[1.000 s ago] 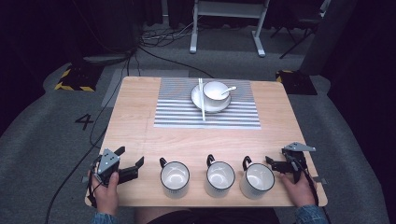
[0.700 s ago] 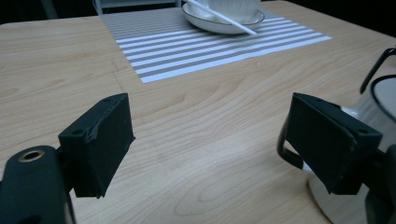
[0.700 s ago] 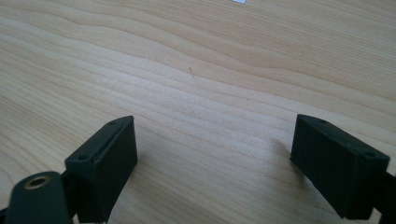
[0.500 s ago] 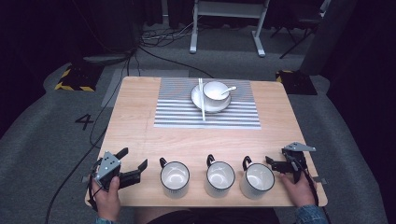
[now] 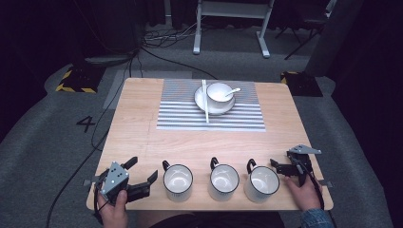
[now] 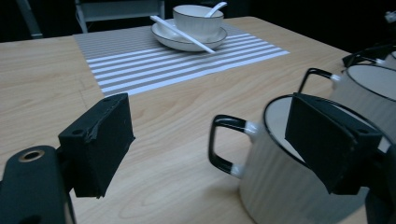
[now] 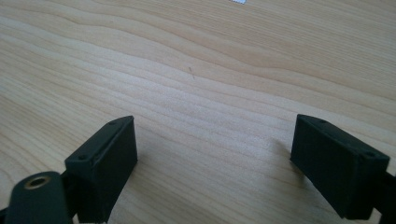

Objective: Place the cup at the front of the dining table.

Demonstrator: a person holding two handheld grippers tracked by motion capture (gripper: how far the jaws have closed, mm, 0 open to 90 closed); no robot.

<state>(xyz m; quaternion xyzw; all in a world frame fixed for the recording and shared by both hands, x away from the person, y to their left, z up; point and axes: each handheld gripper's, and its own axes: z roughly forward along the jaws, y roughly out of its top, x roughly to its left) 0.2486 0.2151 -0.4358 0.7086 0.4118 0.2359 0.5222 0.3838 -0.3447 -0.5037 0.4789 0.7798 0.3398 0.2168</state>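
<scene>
Three empty mugs (image 5: 223,179); spoon (image 5: 231,91) in bowl (image 5: 219,93); both claws (image 5: 142,175) (image 5: 280,167) gape open

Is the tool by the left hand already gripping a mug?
No, the left tool is open beside the nearest white black-rimmed enamel mug, pinching nothing.

Bright lit tabletop, dark surroundings, soft close-ups.
</scene>
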